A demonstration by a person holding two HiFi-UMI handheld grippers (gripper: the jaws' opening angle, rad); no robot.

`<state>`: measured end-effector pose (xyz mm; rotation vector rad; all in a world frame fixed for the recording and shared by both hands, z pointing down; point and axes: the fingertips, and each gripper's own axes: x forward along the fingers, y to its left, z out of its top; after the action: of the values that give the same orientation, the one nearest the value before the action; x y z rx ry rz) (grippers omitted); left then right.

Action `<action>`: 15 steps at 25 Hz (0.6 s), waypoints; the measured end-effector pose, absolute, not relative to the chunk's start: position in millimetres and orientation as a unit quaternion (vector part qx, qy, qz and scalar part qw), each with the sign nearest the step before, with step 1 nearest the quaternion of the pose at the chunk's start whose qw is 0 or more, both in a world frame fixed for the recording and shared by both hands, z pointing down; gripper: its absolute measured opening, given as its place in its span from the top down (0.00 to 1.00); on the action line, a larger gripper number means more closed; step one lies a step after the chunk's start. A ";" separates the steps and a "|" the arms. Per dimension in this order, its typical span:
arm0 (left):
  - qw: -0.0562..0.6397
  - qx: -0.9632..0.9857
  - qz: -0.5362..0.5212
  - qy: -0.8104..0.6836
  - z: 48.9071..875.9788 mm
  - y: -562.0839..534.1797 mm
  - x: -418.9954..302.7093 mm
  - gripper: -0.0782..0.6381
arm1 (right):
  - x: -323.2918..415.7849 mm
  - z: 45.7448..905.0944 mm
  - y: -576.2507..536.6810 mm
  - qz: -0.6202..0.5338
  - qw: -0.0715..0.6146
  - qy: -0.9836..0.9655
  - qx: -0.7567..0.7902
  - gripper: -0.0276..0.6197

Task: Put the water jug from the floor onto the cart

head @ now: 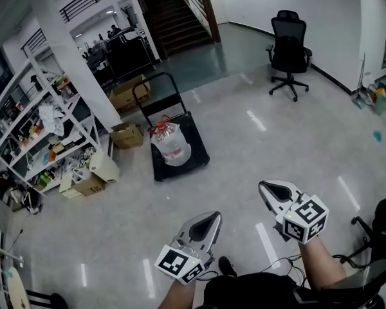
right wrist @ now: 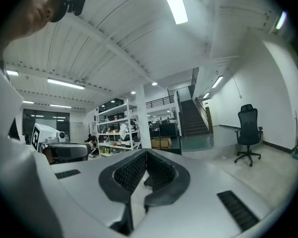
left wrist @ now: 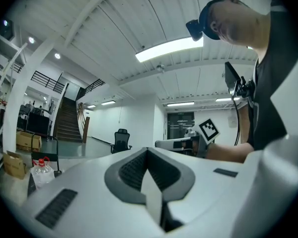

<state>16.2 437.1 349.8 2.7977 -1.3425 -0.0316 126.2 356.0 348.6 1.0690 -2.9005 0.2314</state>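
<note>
Jug point(head: 170, 141), red-capped, is standing upright on the deck of the black cart point(head: 197, 158), just in front of the handle point(head: 156, 89); the cart is sitting on the floor point(head: 244, 172) near cardboard boxes point(head: 127, 135) and a shelf point(head: 32, 134); left tongs point(head: 213, 217) and right tongs point(head: 265, 187) are hovering side by side low in the head view, well apart from the cart, tips pointing towards it; both pairs of jaws are lying clenched together, gripping nothing; a chair point(head: 289, 50) is standing beyond, right of the stairs point(head: 170, 15).
</note>
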 end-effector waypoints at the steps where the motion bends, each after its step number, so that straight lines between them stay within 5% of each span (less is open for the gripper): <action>1: 0.019 0.899 -0.005 -0.437 352.5 448.0 29.9 0.90 | 137.9 348.9 368.1 0.068 0.021 -0.938 0.340 0.95; 15: 0.041 0.888 0.016 -0.457 352.6 599.5 137.4 0.90 | 245.7 355.6 509.2 0.072 0.021 -0.942 0.327 0.95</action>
<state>137.4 599.5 352.6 2.7205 -1.4004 0.0493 245.7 509.2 355.6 1.0122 -2.9208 0.2219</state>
